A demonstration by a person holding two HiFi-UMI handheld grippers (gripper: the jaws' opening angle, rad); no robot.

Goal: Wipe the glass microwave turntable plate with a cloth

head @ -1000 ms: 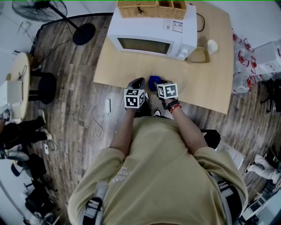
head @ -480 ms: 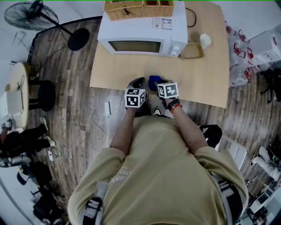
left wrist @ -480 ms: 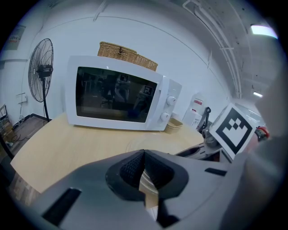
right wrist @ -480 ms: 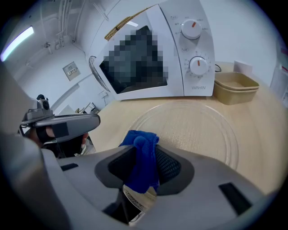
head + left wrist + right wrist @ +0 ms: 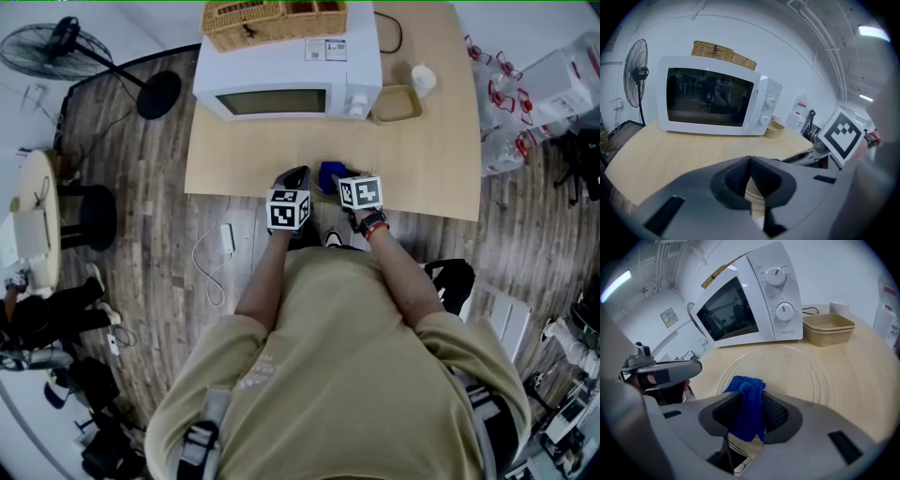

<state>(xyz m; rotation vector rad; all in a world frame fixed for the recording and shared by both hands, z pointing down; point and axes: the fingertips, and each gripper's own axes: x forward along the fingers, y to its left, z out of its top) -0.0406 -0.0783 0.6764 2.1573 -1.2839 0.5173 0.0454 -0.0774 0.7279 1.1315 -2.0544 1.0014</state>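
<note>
Glass turntable plate [image 5: 801,376] lies flat on the pale wooden counter [image 5: 867,366], in front of the white microwave [image 5: 750,301].

Right gripper view: the right tongs [image 5: 750,414] are closed on a bunched blue cloth [image 5: 747,401], which stands up between the ribbed pads at the 6 o'clock rim of the plate. Whether the cloth touches the glass cannot be told. The microwave door is shut. Two stacked tan trays [image 5: 829,329] sit at 2 o'clock, just beside the microwave's dial side.

Left gripper view: the left tongs [image 5: 750,165] are closed with their tips meeting and nothing between them. They are held over the counter's near part. The plate shows only as a faint circular rim just beyond the tips. The microwave fills 11 o'clock and carries a wicker basket [image 5: 724,54] on its top. A standing fan [image 5: 635,75] is at 9 o'clock, off the counter. The right tongs' marker cube [image 5: 843,136] appears at 3 o'clock.

Head view: both tongs are side by side at the counter's near edge, at 6 o'clock from the microwave, the cloth a blue patch at the tips of the right one. The plate is barely discernible here. The person's forearms and tan shirt [image 5: 347,375] fill the lower half.
</note>
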